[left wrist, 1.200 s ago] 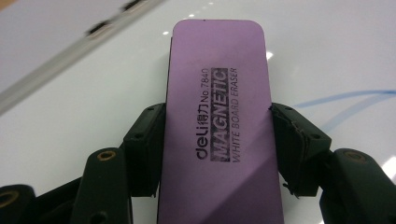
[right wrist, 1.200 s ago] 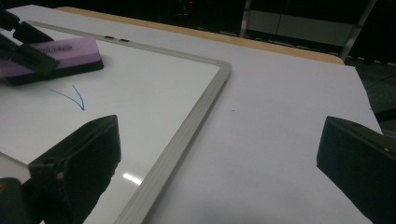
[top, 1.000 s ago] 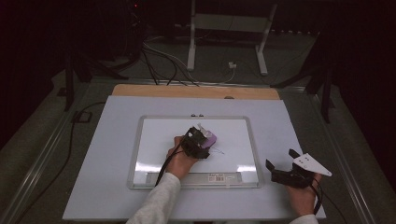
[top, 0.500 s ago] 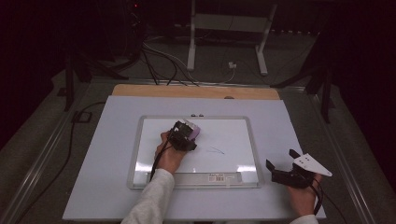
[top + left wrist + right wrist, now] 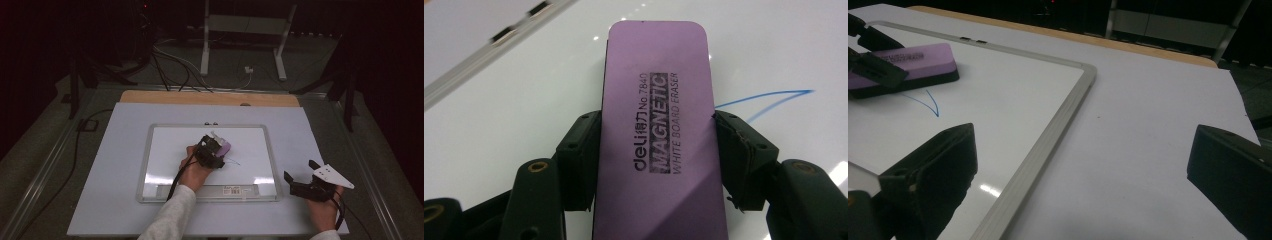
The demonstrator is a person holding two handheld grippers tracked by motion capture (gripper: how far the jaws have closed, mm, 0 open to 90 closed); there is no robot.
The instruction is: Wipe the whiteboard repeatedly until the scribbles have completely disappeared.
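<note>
High view showed the left gripper (image 5: 216,148) over the middle of the whiteboard (image 5: 162,145), which lay flat on a white sheet (image 5: 115,150) covering the table. Its jaws were clamped on the purple eraser (image 5: 223,147), one on each long side. Left gripper view confirmed the grip: both black pads pressed against the flanks of the eraser (image 5: 659,140), whose top face read "MAGNETIC WHITE BOARD ERASER", and the eraser sat flat on the board surface. A thin blue marker line (image 5: 769,99) ran out from beside the eraser's edge and ended in a sharp point. From above, that blue line (image 5: 234,161) lay just to the right of the eraser and slightly nearer the person.

The right gripper (image 5: 304,179) rested off the board, near the sheet's front right corner, well apart from the eraser. Right gripper view showed its two jaws spread wide with nothing between them, the whiteboard's grey frame (image 5: 1048,135) running between them.
</note>
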